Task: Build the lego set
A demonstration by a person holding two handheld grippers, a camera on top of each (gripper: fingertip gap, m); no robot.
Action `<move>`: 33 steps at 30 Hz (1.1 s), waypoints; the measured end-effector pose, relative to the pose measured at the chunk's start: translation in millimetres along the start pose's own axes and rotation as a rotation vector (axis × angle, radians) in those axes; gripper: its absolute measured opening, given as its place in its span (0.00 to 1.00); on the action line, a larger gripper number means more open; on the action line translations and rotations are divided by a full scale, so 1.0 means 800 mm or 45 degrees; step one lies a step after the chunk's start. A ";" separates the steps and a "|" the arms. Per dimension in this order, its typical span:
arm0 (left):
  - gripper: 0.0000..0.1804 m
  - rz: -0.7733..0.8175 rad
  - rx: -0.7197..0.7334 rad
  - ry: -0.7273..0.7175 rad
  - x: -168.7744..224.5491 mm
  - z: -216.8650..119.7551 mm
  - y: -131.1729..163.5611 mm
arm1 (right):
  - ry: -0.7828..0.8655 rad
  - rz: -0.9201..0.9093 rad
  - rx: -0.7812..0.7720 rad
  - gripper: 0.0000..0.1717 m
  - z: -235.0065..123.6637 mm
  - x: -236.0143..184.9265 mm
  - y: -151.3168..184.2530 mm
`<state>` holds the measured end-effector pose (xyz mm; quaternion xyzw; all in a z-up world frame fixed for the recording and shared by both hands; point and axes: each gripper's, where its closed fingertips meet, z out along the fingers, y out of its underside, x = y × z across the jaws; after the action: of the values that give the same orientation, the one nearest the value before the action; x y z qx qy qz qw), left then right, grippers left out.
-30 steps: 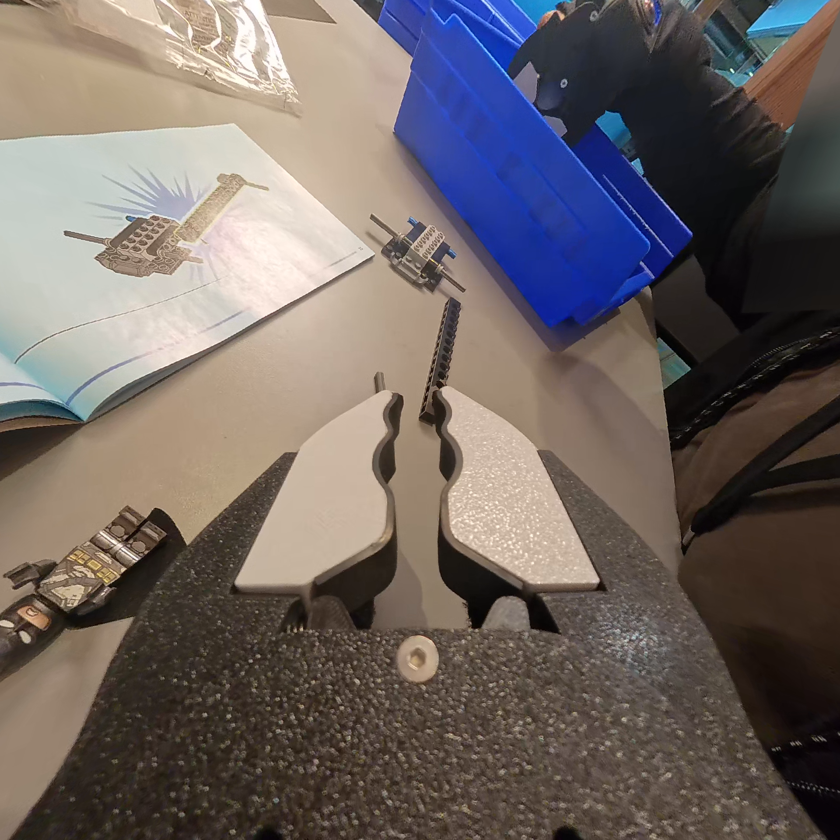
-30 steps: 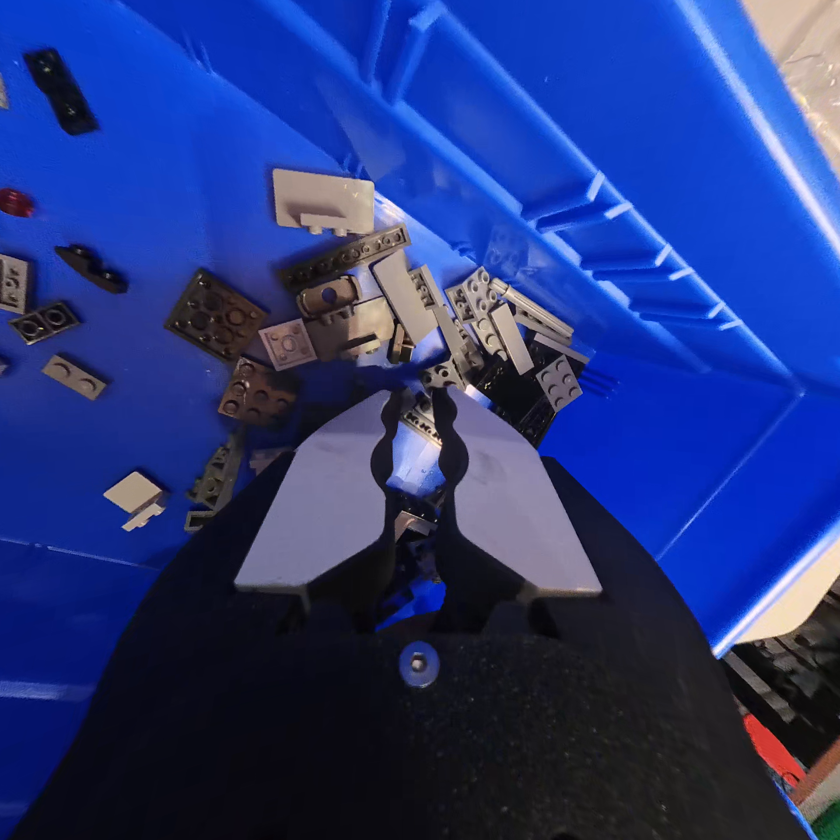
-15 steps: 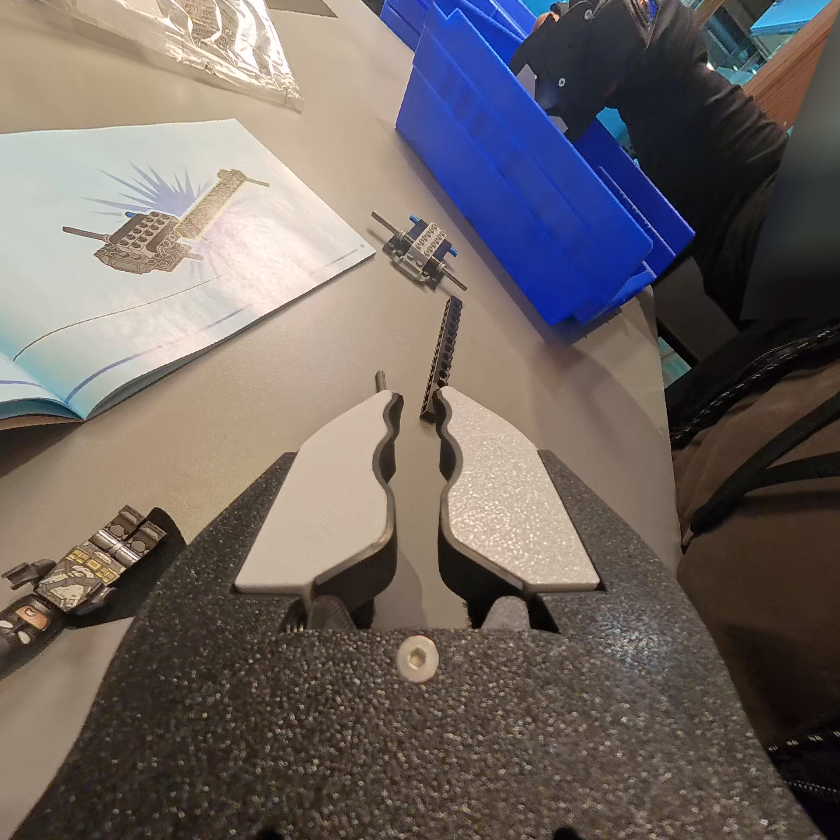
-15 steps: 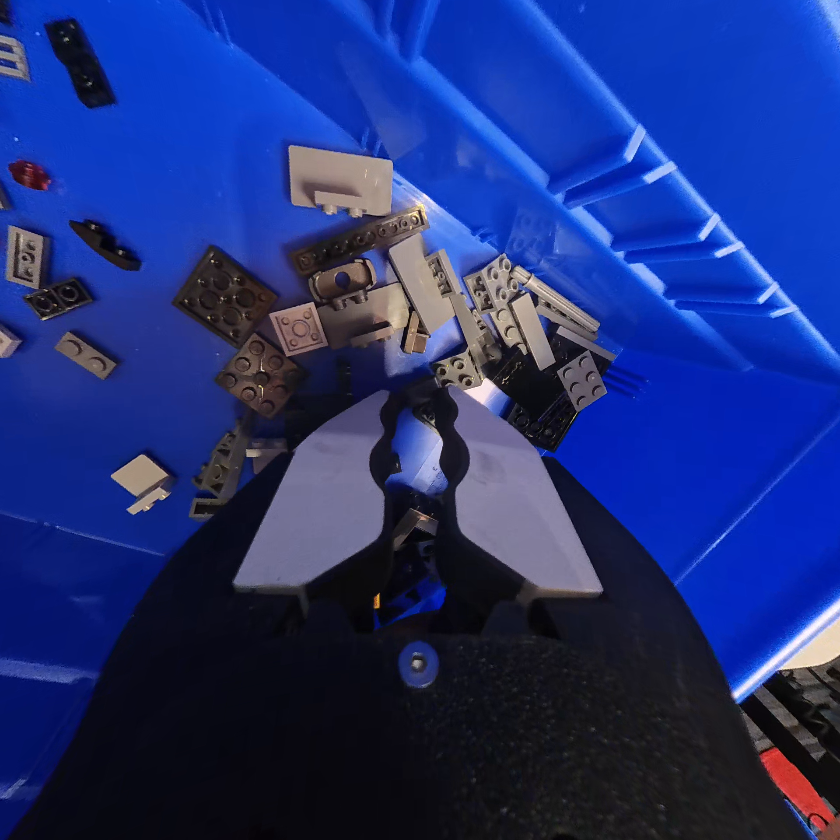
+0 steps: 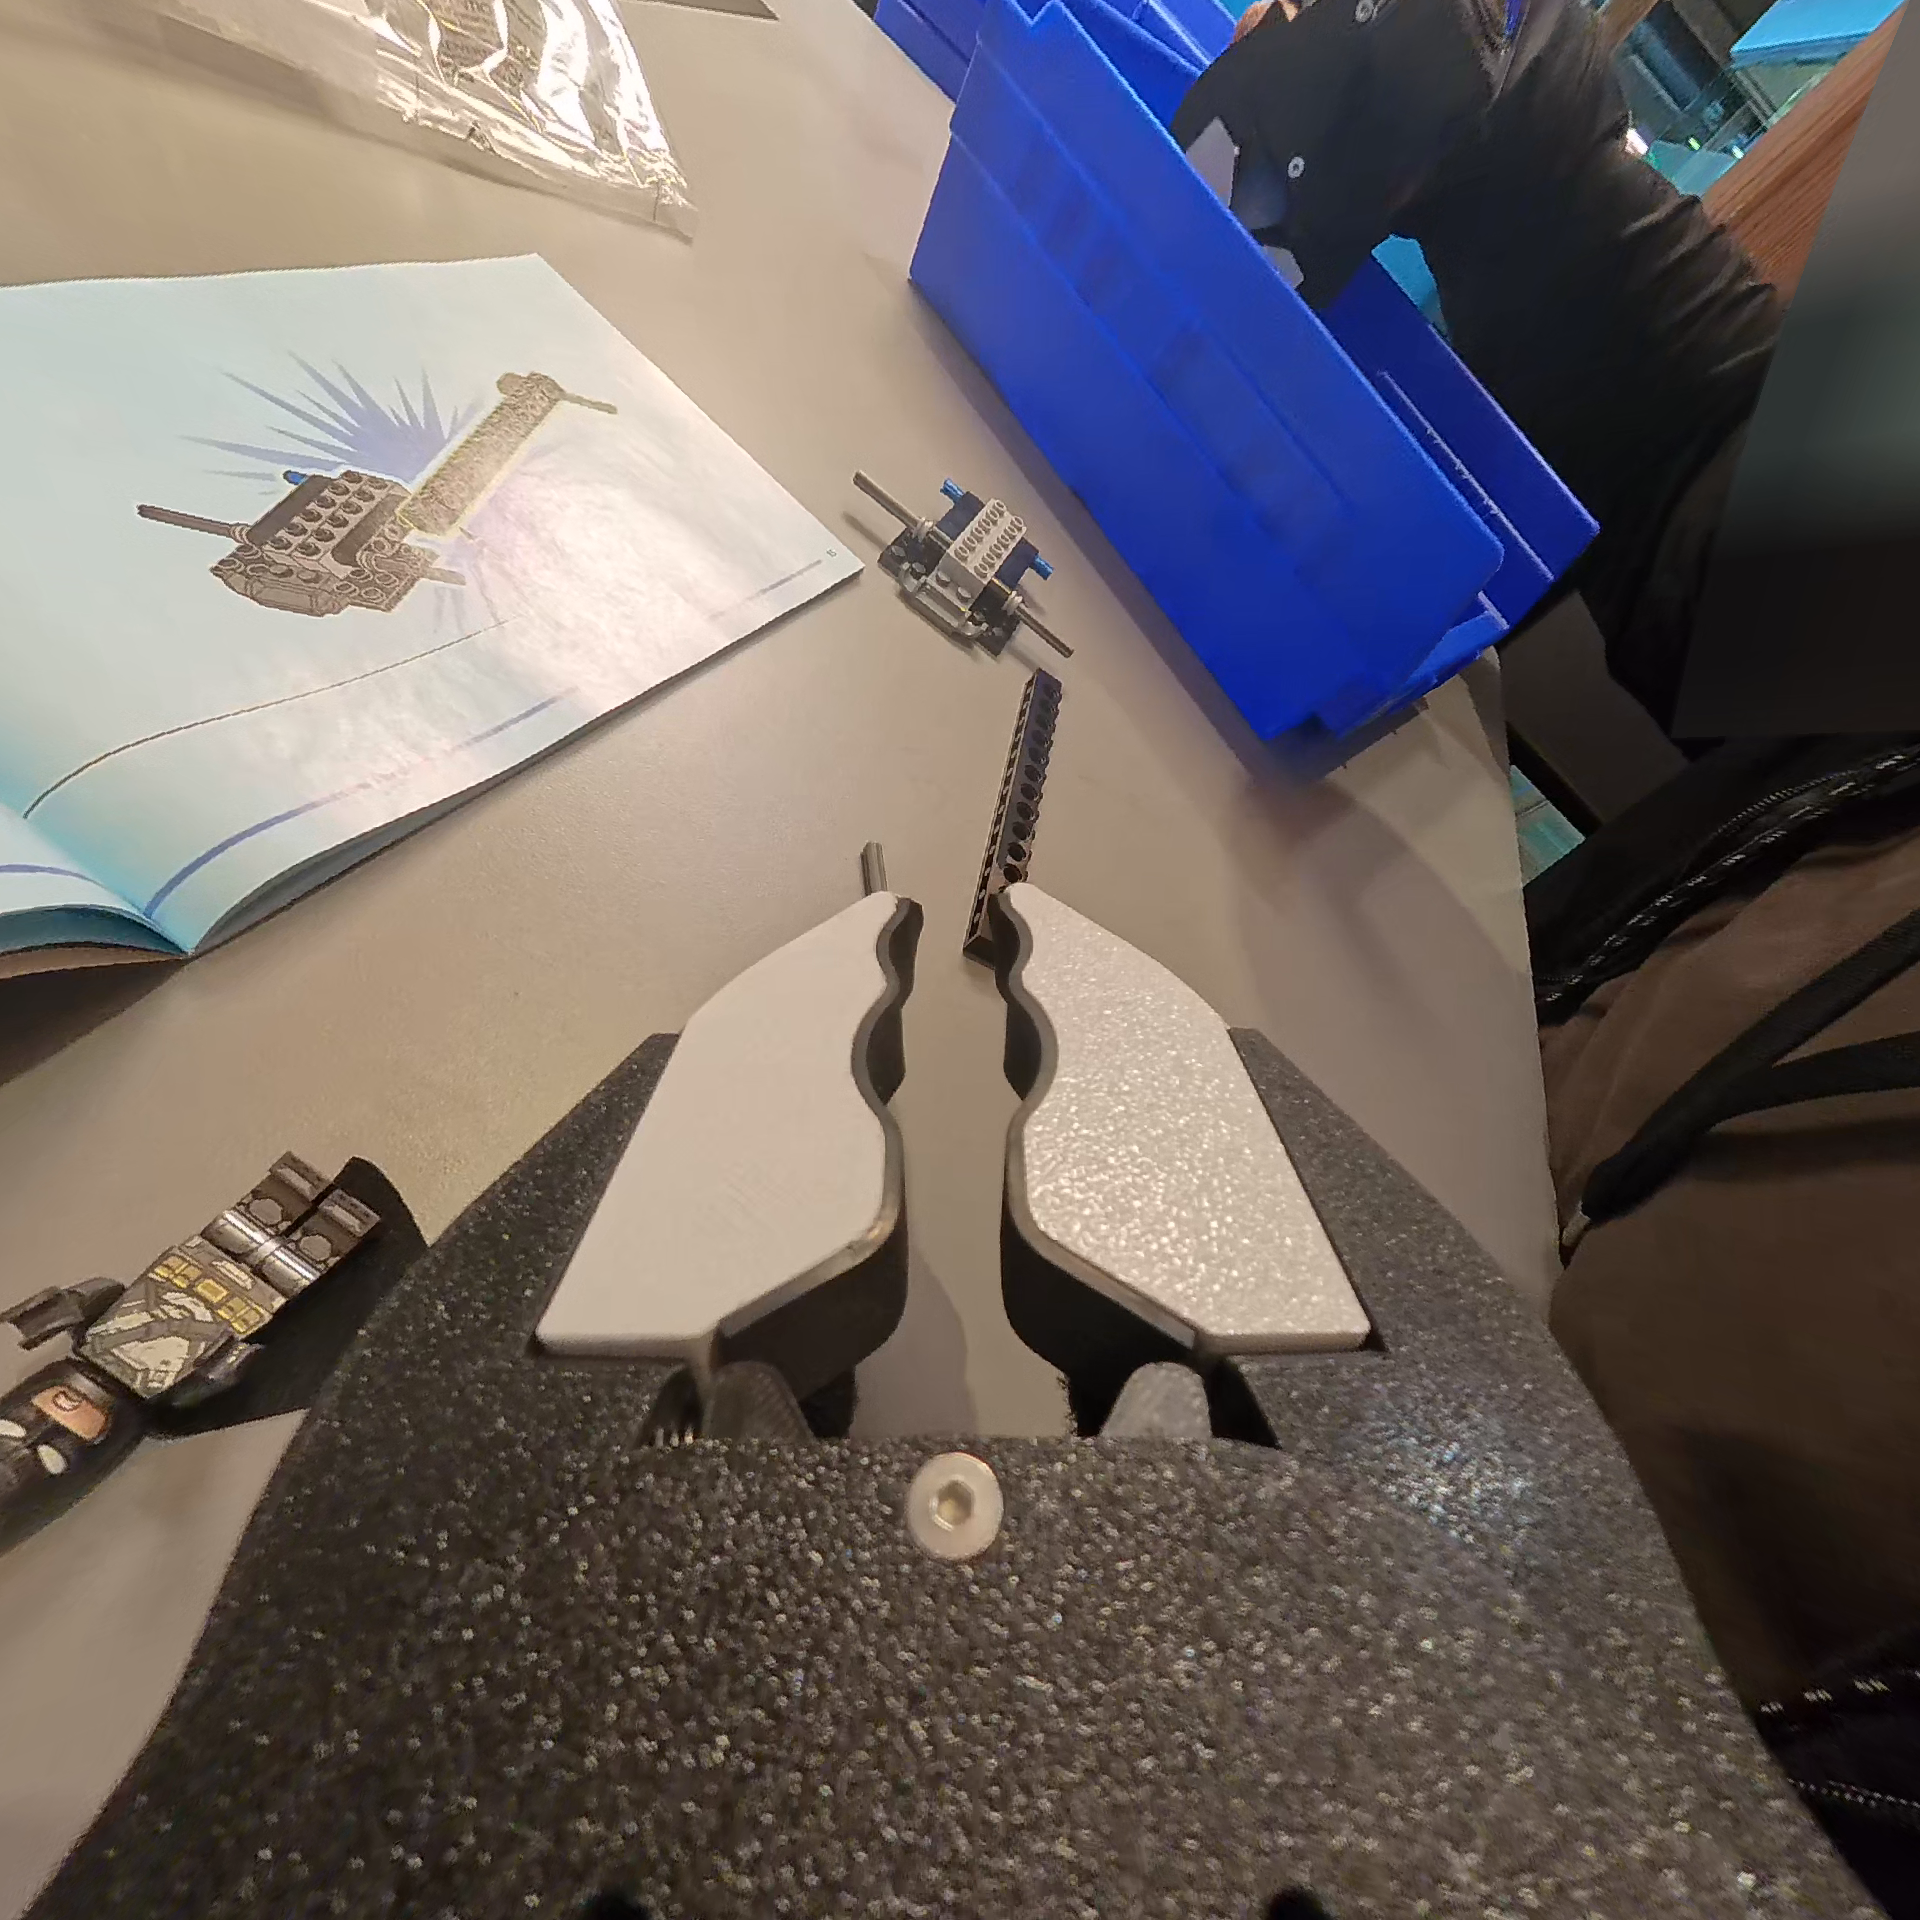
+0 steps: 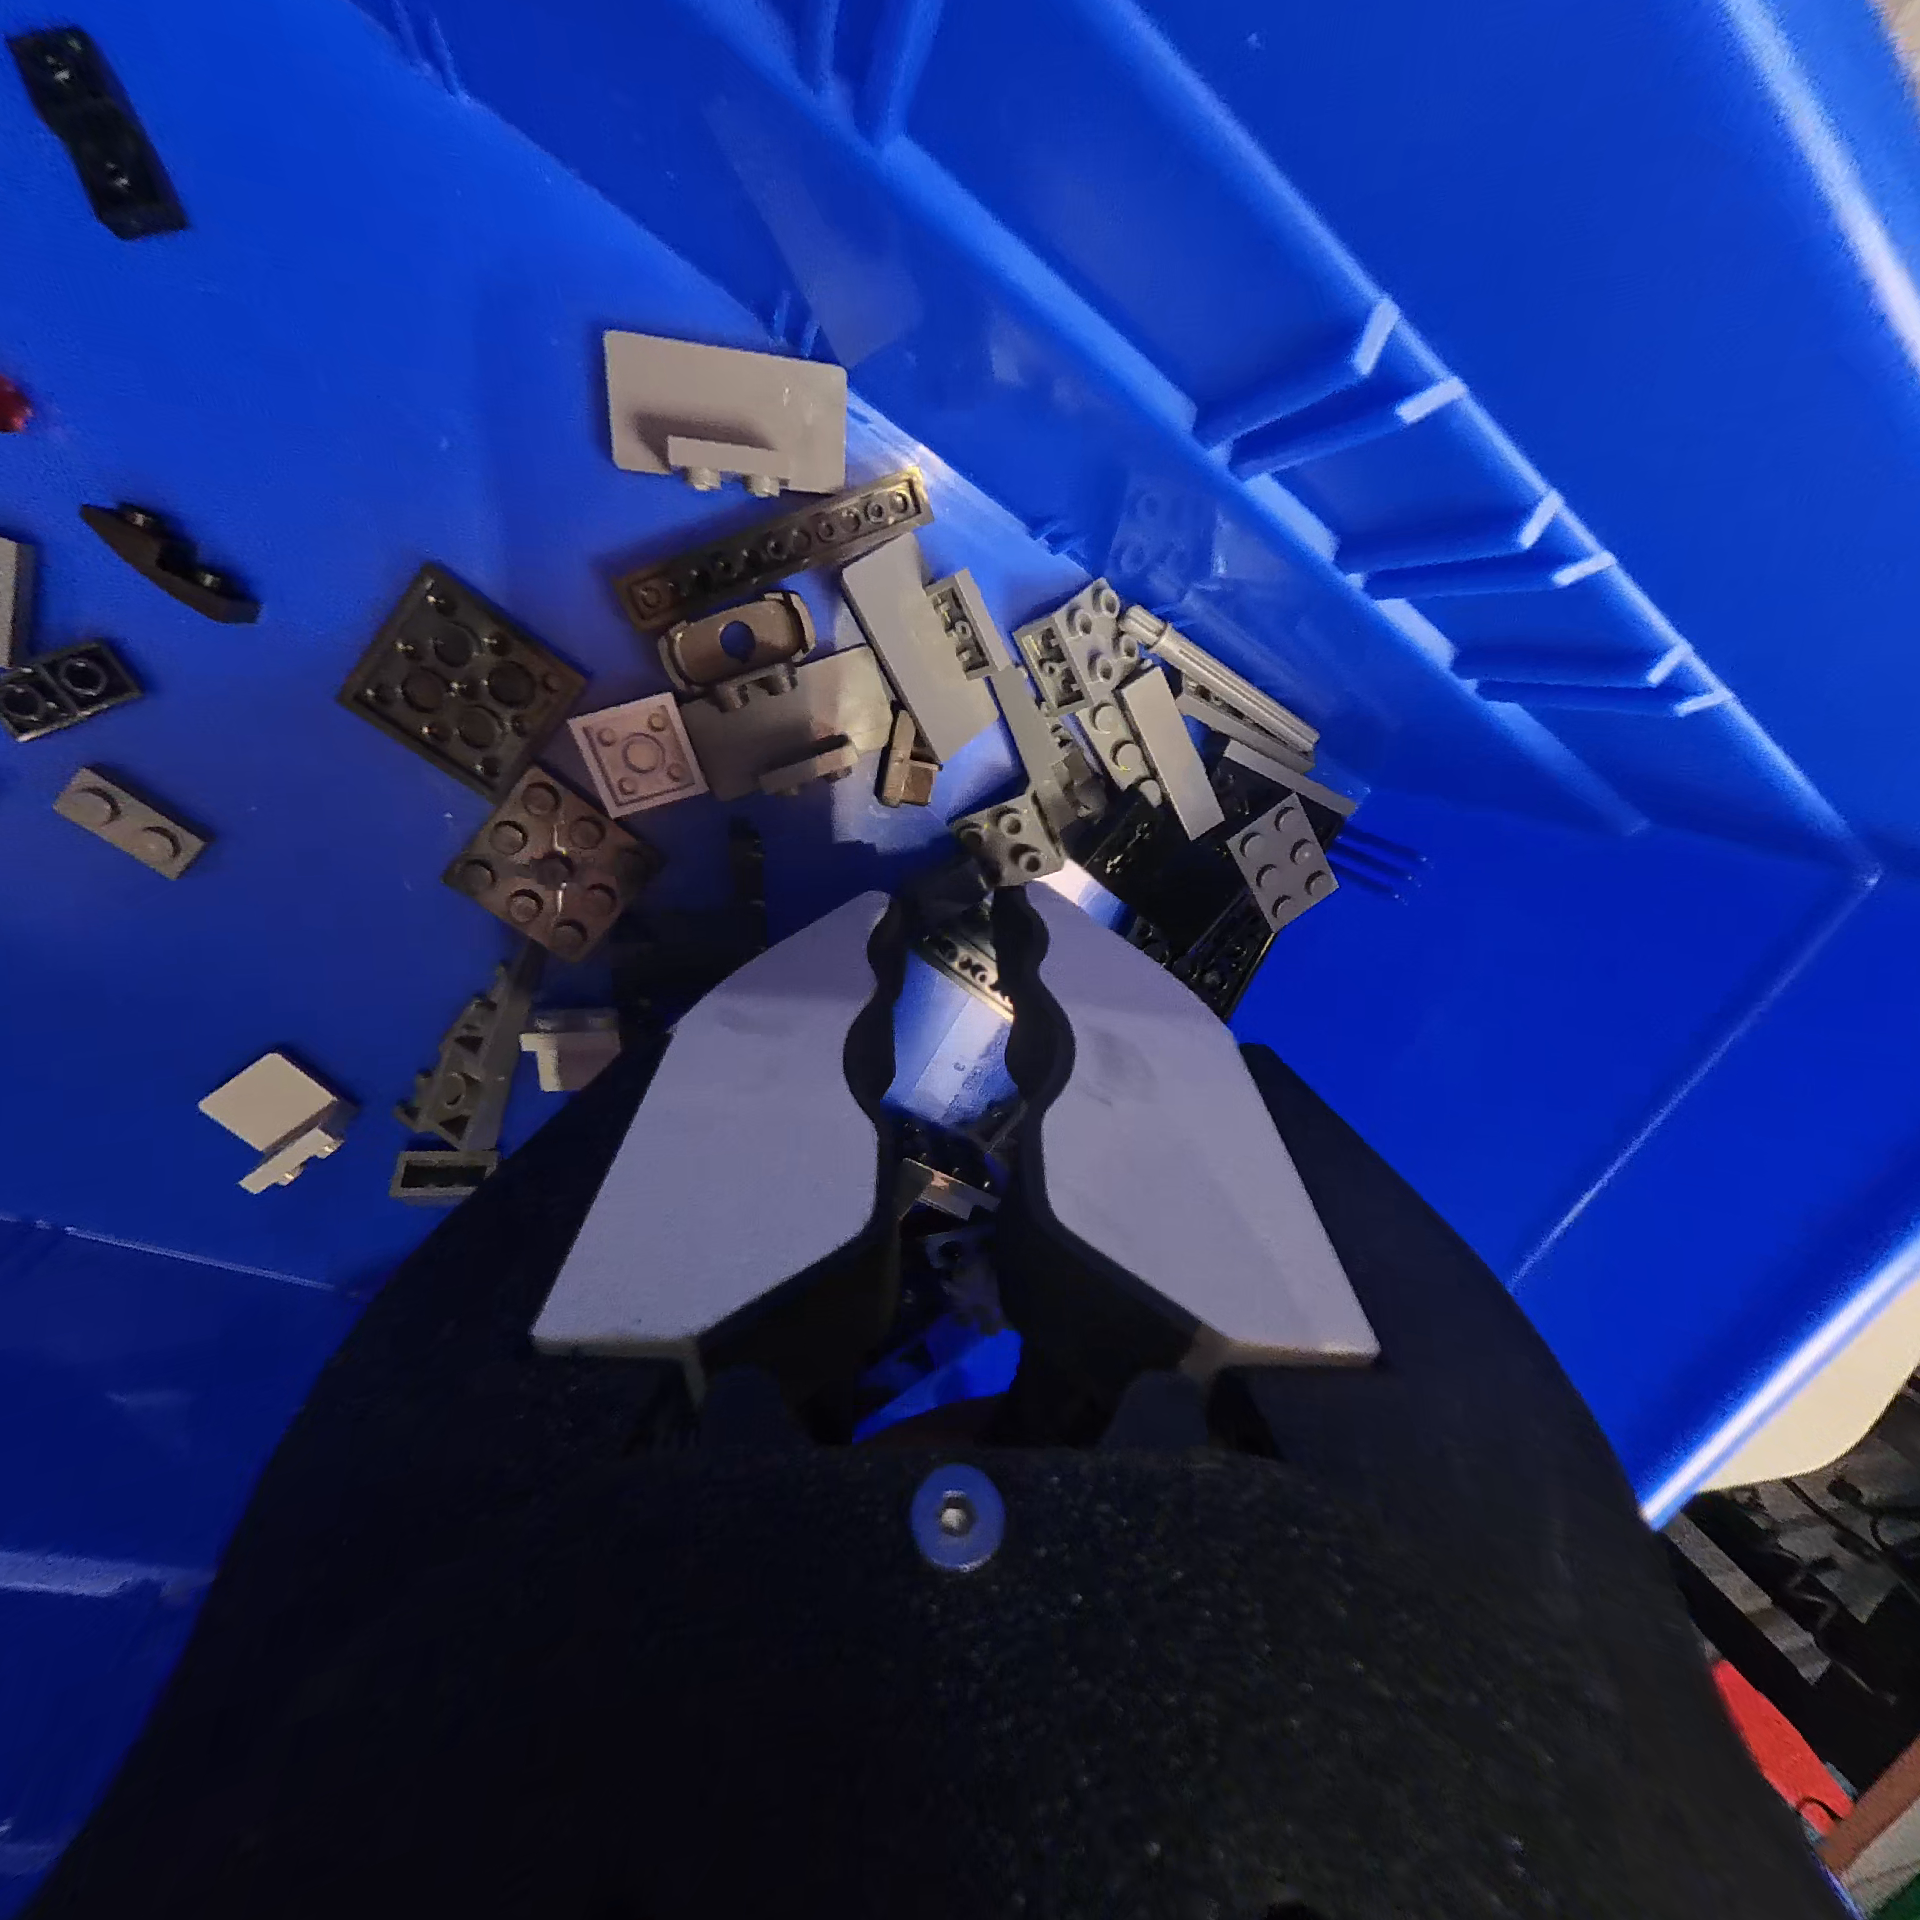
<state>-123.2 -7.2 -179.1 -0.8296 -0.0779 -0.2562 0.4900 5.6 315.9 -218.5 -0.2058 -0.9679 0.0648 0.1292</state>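
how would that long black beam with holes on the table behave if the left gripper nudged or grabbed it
The long black beam looks like stiff moulded plastic, so it likely won't bend. It seems light and lies flat on the smooth table, so a nudge would probably slide or pivot it, not roll it.

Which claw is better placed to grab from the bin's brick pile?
Right. Its claw is inside the blue bin, tips at the brick pile. Left claw sits over the table by a black beam.

Left faces tabletop; right, close, perhaps inside bin [image 6: 1558, 520].
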 end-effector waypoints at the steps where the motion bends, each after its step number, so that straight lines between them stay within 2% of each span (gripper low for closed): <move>1: 0.08 -0.001 -0.001 0.000 0.000 0.000 0.000 | 0.001 0.006 0.006 0.10 0.000 0.001 0.000; 13: 0.08 -0.007 -0.016 -0.007 -0.001 0.002 0.002 | -0.021 0.033 0.015 0.12 0.005 -0.001 -0.001; 20: 0.08 -0.010 -0.021 -0.004 -0.002 0.002 0.002 | 0.024 0.056 0.021 0.08 -0.006 0.003 0.003; 33: 0.08 -0.014 -0.031 -0.001 -0.002 0.003 0.003 | -0.011 0.091 0.014 0.12 -0.002 -0.001 0.004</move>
<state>-122.6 -5.9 -182.8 -0.8351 -0.0795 -0.2594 0.4786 8.1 318.8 -217.5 -0.2393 -0.9601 0.0757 0.1236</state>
